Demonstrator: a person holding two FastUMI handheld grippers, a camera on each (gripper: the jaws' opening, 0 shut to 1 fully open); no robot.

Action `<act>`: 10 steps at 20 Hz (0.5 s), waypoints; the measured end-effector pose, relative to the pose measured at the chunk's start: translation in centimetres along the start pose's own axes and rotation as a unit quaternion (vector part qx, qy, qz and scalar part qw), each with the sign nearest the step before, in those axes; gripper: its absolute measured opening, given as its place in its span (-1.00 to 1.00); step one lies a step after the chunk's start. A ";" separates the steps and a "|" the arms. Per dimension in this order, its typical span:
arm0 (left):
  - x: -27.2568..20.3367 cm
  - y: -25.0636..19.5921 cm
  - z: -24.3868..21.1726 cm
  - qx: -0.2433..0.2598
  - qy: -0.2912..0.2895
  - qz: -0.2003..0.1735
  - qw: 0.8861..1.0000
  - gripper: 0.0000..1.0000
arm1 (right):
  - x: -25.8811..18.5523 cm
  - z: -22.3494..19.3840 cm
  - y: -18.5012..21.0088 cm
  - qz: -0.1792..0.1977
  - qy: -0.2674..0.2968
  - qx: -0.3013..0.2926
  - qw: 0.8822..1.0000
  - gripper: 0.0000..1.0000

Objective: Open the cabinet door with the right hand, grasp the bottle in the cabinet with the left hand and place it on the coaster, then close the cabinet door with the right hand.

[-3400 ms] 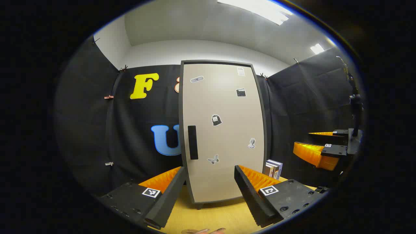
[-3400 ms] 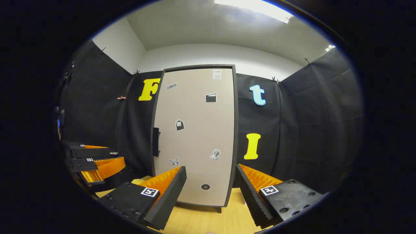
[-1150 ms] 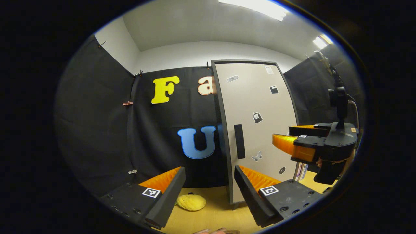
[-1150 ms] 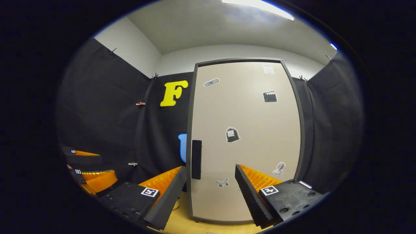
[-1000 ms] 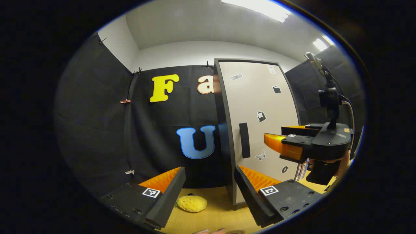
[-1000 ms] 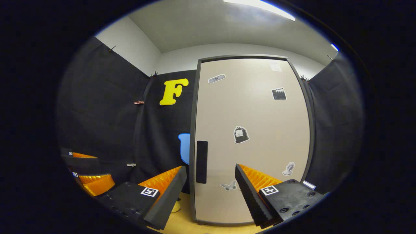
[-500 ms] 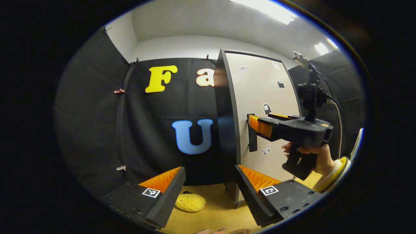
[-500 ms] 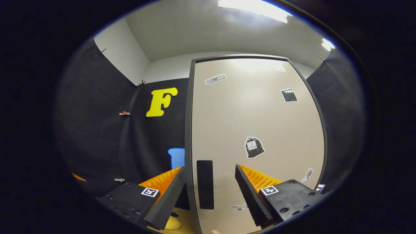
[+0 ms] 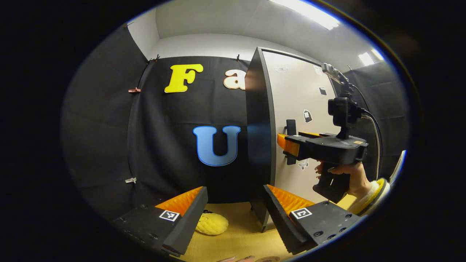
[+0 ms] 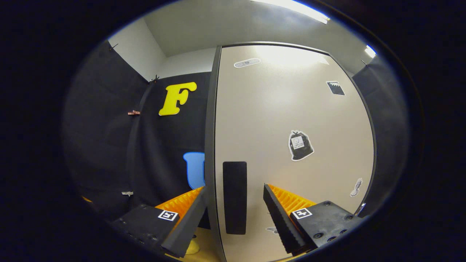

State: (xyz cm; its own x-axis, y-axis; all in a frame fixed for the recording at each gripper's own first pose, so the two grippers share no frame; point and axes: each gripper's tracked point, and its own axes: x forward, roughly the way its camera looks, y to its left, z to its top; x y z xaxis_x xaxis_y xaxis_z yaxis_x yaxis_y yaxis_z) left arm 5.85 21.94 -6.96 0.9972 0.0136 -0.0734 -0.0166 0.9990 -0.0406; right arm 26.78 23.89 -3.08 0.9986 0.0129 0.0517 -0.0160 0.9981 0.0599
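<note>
The cabinet (image 10: pixel 291 120) stands with its beige door shut, so its inside is hidden. Its black vertical handle (image 10: pixel 235 196) sits in the gap of my right gripper (image 10: pixel 235 189), which is open, fingers on either side and not pressing. In the left gripper view I look along the cabinet's dark side panel (image 9: pixel 258 127); the right gripper (image 9: pixel 285 142), held by a hand (image 9: pixel 351 174), reaches the handle (image 9: pixel 290 125). My left gripper (image 9: pixel 235 196) is open and holds nothing, low over the wooden table (image 9: pixel 236 240), left of the cabinet.
A yellow knobbly soft object (image 9: pixel 212 223) lies on the table just left of the cabinet's foot, also seen as a yellow object (image 10: pixel 191 247) in the right gripper view. Black cloth walls close in behind and on both sides.
My right gripper has moved in toward the door until the handle lies between its fingers. My left gripper has shifted left, so it now sees the cabinet from its side.
</note>
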 end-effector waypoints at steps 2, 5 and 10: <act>0.3 0.2 -0.2 -0.004 0.002 0.000 1.000 0.92 | 0.3 -0.7 0.3 0.002 0.009 -0.004 1.000 0.82; 0.5 0.7 -0.4 -0.006 0.005 0.005 1.000 0.91 | 0.7 -1.2 -0.3 -0.014 0.013 -0.011 1.000 0.32; 0.6 1.4 -0.6 -0.004 0.007 0.013 1.000 0.91 | 0.6 -1.0 -0.5 -0.020 0.009 -0.015 1.000 -0.31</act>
State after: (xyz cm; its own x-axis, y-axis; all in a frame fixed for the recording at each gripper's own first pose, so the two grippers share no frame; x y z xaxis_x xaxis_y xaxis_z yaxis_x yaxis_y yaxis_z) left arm 6.34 23.30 -7.64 0.9954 0.0390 -0.0880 -0.0431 0.9980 -0.0456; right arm 27.41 23.43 -4.12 0.9992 -0.0268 0.0310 0.0258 0.9992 0.0313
